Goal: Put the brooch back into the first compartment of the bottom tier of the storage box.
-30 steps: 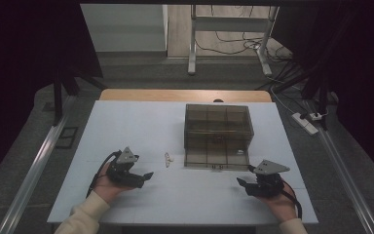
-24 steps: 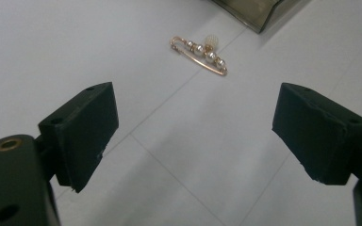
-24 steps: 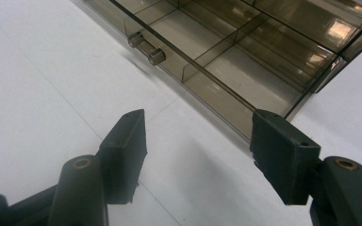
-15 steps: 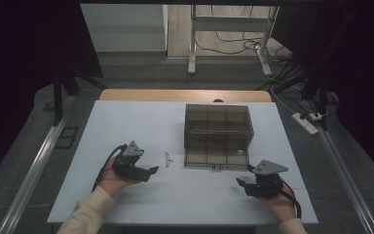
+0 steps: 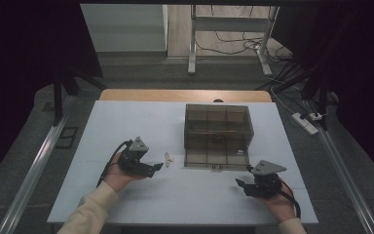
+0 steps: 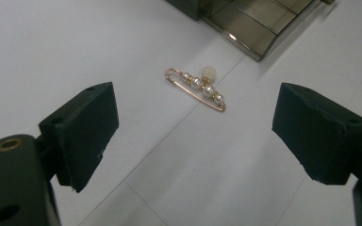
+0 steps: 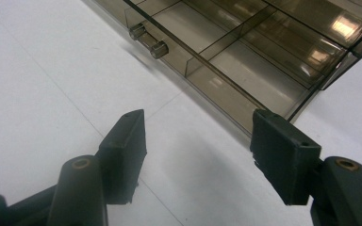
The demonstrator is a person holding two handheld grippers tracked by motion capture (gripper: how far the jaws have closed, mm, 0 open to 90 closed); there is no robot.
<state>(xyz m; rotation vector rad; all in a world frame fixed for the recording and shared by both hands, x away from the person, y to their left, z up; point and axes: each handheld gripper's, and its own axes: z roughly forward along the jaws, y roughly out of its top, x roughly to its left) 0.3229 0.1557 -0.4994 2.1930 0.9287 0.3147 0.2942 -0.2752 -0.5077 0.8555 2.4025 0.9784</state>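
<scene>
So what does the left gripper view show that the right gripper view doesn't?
The left gripper view alone has the gold safety-pin brooch with white pearls, lying on the table between that gripper's wide-open jaws. The right gripper view alone has the two small round knobs on the front of the pulled-out drawer and its divided compartments up close. Both share the white table and the smoky transparent plastic drawer box.

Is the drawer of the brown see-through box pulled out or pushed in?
Pulled out. The drawer juts from the box toward the person, its empty compartments open to view from above and its knob handle at the front.
</scene>
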